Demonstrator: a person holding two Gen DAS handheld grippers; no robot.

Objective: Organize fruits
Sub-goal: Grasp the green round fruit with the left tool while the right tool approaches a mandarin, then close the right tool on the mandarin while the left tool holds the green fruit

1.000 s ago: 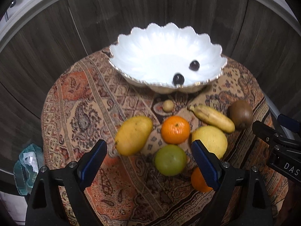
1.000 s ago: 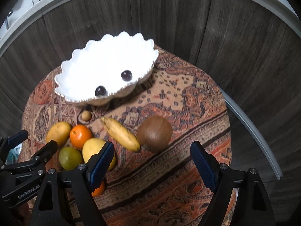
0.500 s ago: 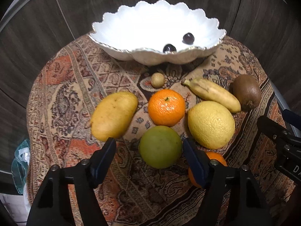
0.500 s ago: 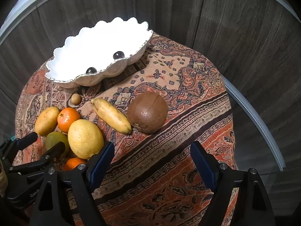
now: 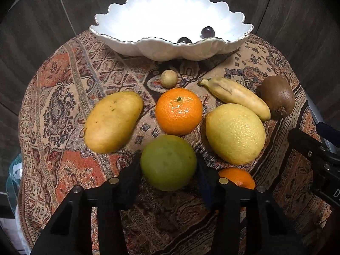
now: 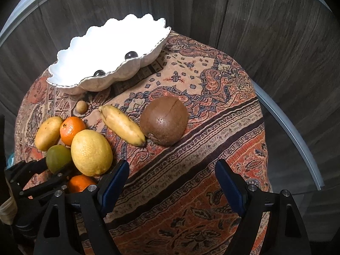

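Observation:
My left gripper [image 5: 167, 170] has its fingers on both sides of a green round fruit [image 5: 168, 162] on the patterned cloth, touching or nearly touching it; the fruit still rests on the cloth. It also shows in the right wrist view [image 6: 57, 159]. Around it lie a yellow mango [image 5: 112, 121], an orange [image 5: 178, 111], a large lemon [image 5: 235, 136], a banana [image 5: 235, 97], a brown kiwi [image 5: 277, 98], a small tan fruit [image 5: 169, 78] and a second orange [image 5: 238, 180]. A white scalloped bowl [image 5: 161, 48] behind holds two dark grapes [image 5: 207, 31]. My right gripper [image 6: 172, 180] is open and empty, in front of the kiwi [image 6: 164, 121].
The round table's cloth [image 6: 212, 148] drops off at the edges on all sides. Dark wood panels stand behind the bowl. A teal bag [image 5: 13, 178] lies on the floor at the left.
My left gripper moved forward and down, and its fingers closed in around the green fruit. My right gripper moved closer to the table and stayed open.

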